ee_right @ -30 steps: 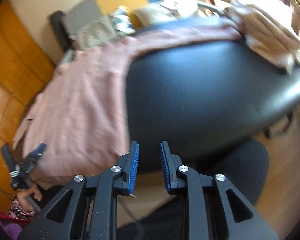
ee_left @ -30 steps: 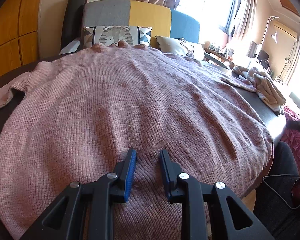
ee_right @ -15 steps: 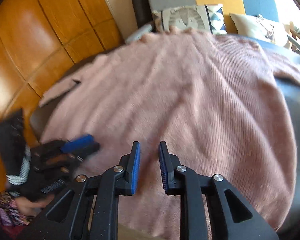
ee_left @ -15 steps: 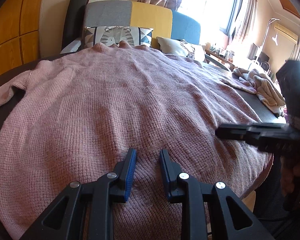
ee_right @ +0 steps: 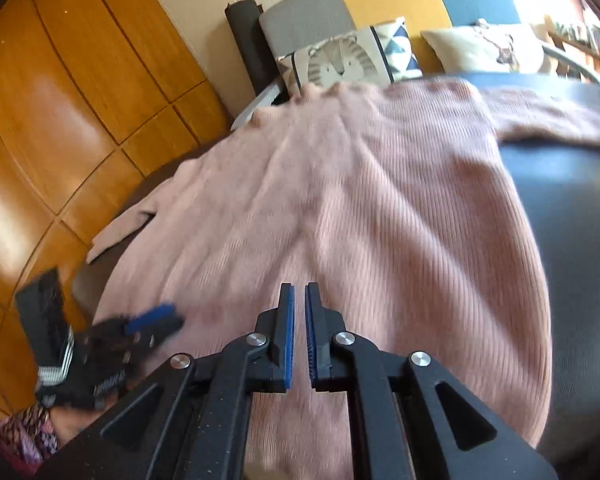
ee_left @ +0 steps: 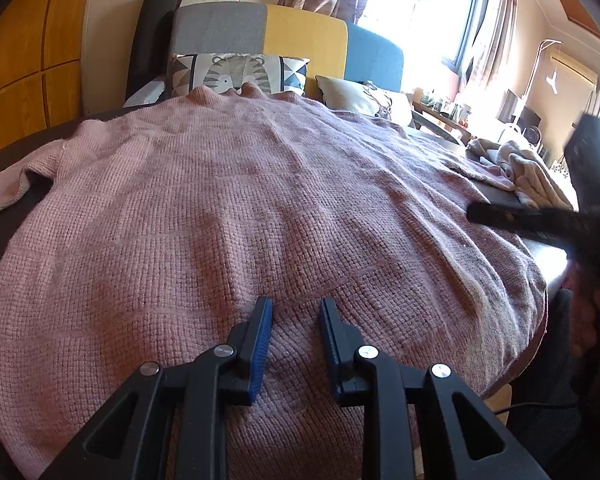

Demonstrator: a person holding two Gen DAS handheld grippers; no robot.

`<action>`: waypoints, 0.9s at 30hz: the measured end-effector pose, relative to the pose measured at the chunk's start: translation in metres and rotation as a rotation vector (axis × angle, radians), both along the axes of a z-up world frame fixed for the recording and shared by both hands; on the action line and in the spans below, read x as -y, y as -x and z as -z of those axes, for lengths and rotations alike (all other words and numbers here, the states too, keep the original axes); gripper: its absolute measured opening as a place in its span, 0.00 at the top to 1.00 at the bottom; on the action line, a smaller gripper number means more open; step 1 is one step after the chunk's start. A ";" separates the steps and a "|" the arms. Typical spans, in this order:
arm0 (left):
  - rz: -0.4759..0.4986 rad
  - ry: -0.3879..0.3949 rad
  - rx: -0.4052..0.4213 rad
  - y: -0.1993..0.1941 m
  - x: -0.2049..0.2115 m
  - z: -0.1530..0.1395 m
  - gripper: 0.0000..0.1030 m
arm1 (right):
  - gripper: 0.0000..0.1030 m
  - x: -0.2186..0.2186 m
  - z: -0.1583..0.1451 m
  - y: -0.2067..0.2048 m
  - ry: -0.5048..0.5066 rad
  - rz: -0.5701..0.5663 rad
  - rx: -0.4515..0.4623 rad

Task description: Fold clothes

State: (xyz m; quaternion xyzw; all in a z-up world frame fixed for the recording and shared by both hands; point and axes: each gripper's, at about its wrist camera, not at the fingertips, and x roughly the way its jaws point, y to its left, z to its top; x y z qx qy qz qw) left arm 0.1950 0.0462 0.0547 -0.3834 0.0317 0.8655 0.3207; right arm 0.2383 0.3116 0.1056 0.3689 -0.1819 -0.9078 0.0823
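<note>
Dark padded table [ee_right: 572, 216] is carrying the pink sweater [ee_left: 228, 208], lying spread flat. Left gripper [ee_left: 296, 312] is hovering over its near hem, released — nothing between the pads. Right gripper [ee_right: 299, 296] has just been closing, gripping nothing.

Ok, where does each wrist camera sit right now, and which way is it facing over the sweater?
Left wrist: on the left gripper, low over the pink sweater near its hem, facing the sofa; jaws apart, right gripper entering at right.
Right wrist: on the right gripper, jaws nearly shut after closing, nothing between them, facing up the sweater; left gripper and a hand at lower left.
Shared: sweater, tiger cushion, sofa.
</note>
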 end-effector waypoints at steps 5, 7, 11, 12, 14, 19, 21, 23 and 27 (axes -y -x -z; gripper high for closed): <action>-0.002 0.001 -0.003 0.000 0.000 0.000 0.76 | 0.94 0.010 0.007 0.044 -0.069 -0.015 0.035; -0.002 -0.001 -0.001 0.000 0.000 0.000 0.76 | 0.94 0.015 0.014 0.062 -0.104 -0.032 0.065; -0.002 0.003 -0.003 -0.001 0.000 0.001 0.76 | 0.99 0.012 0.019 0.071 -0.174 -0.023 0.069; -0.002 0.002 -0.003 -0.001 0.000 0.001 0.76 | 0.99 0.010 0.019 0.069 -0.192 -0.010 0.067; -0.002 0.000 -0.001 0.000 0.000 0.001 0.76 | 0.99 0.003 0.021 0.065 -0.219 0.021 0.063; -0.002 0.000 -0.002 0.000 0.000 0.001 0.76 | 0.94 -0.027 0.007 0.053 -0.060 0.104 0.015; -0.002 0.000 -0.002 0.000 0.001 0.001 0.76 | 0.94 -0.050 -0.003 0.045 -0.072 0.172 -0.012; -0.002 0.001 -0.003 0.001 0.001 0.001 0.76 | 0.94 -0.079 -0.005 0.042 -0.079 0.258 0.009; -0.003 0.001 -0.002 0.001 0.001 0.001 0.76 | 0.94 -0.109 0.012 0.047 -0.119 0.251 0.090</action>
